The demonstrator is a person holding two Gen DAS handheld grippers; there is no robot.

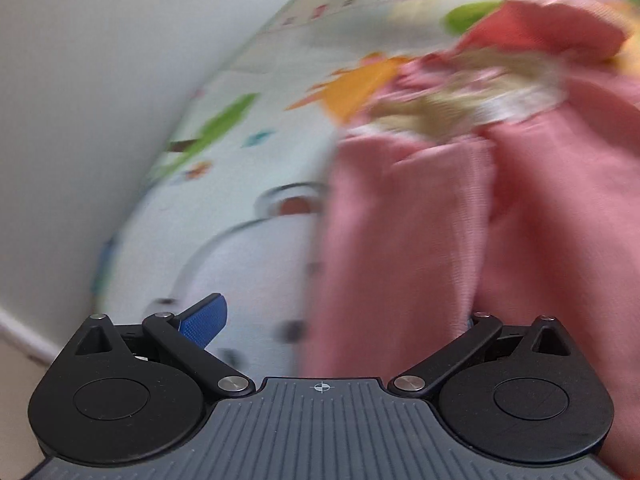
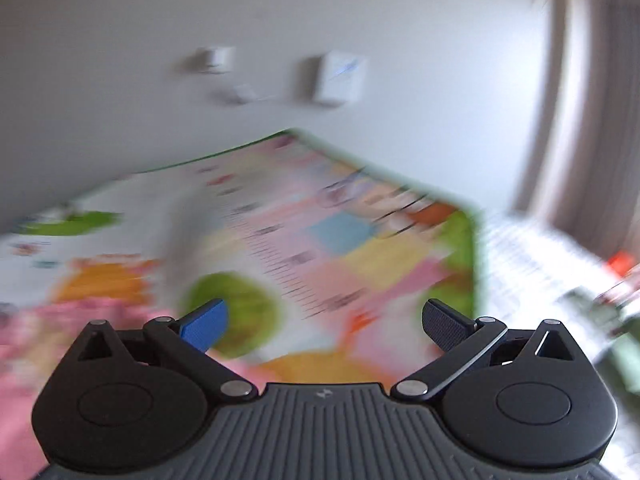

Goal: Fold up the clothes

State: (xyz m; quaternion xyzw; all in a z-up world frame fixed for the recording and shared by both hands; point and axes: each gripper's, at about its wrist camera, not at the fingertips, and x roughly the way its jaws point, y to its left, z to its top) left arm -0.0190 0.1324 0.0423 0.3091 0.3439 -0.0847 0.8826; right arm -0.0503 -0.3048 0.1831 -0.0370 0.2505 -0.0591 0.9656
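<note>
Pink knit garment [image 1: 420, 208] with a pale patterned lining lies rumpled and unfolded on the colourful printed play mat [image 1: 240, 168], from the left tool [image 1: 328, 320] toward 1 o'clock. Folding looks barely begun. Left tool: the cloth hides one finger, so I cannot tell its state. Right tool [image 2: 324, 324] gapes apart, empty. Blur leaves no writing legible.

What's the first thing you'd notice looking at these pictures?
The big pink garment fills the right side of the left wrist view, draped right in front of the left tongs. Beneath it lies a colourful play mat that runs to the white wall, and the right tongs hang open above it, holding nothing.
</note>
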